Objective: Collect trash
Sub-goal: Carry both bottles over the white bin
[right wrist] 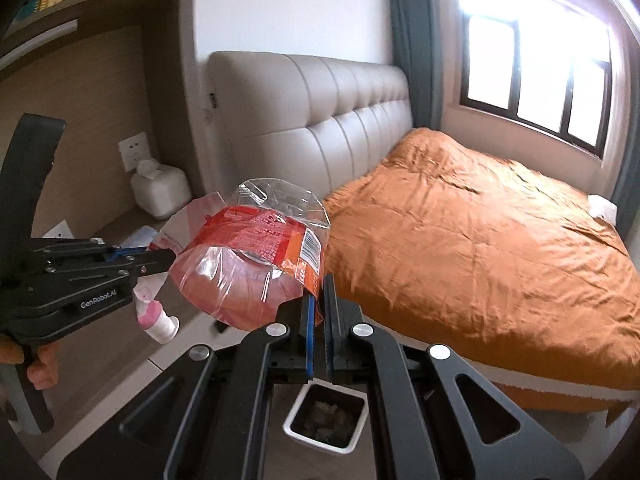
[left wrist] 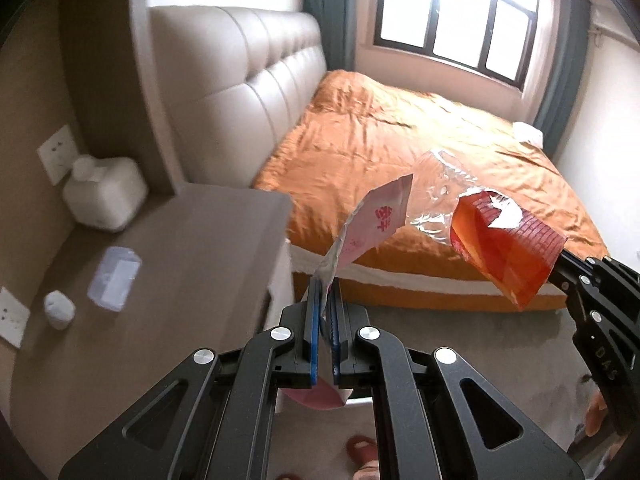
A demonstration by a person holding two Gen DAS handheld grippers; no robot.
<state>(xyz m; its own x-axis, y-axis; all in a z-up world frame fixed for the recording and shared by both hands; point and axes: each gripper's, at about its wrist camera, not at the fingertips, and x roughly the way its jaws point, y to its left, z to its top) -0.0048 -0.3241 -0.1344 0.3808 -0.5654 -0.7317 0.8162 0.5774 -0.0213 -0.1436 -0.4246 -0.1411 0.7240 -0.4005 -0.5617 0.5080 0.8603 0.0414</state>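
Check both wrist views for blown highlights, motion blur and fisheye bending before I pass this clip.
Left wrist view: the window is blown out white, the nightstand and its items are smeared, and the left gripper stays sharp. Right wrist view: the window is also overexposed, the headboard bows from the lens, and the red plastic bag shows glare.

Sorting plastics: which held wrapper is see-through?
The red-orange bag in the right claw; the left claw pinches an opaque pink-and-white wrapper.

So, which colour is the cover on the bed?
Orange; the bed cover shows best in the right wrist view.
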